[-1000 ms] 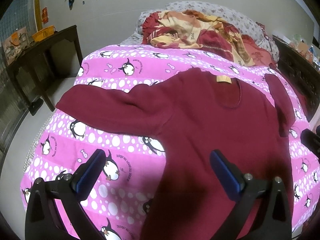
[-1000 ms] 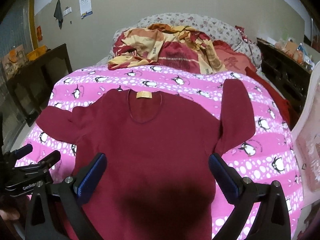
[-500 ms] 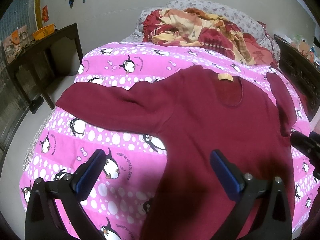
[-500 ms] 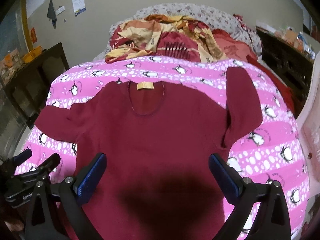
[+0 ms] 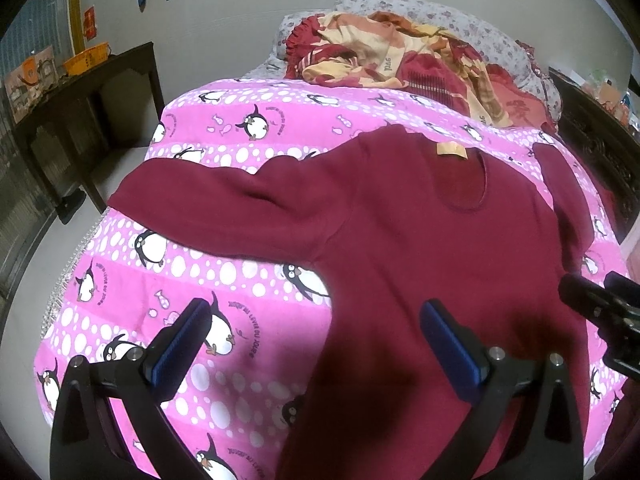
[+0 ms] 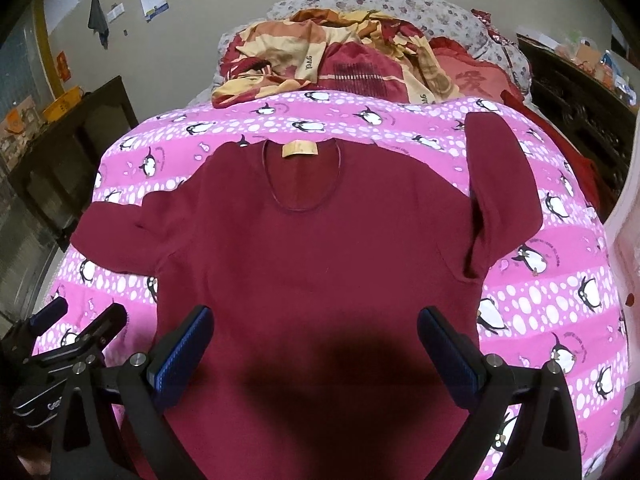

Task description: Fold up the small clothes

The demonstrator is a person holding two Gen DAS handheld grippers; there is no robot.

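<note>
- Tongs first: the left tongs point(image 5: 316, 330) stand spread wide and empty above the lower left edge of the maroon top point(image 5: 420, 264), one blue pad over the pink penguin blanket point(image 5: 240, 280) and the other over the cloth. The right tongs point(image 6: 316, 338) gape just as wide over the top's lower middle, gripping nothing.
- Change over the last second: both tongs have eased forward and a little lower, so the top fills more of each view; the cloth itself has not moved, and neither pair has begun to close.
- Meaning for the task: folding has not started, I judge; this reads as the approach to a first grasp.
- Position of the top: flat on the blanket on the bed, neckline away from the tongs, left sleeve point(image 5: 224, 204) stretched sideways, right sleeve point(image 6: 500, 196) bent up toward the pillows.
- Writing: the tan neck label point(image 6: 300, 148) is too small to read; the rumpled orange-red quilt point(image 6: 340, 60) carries a short printed word I cannot make out for certain, and looped lettering beside the penguins is not cleanly legible.
</note>
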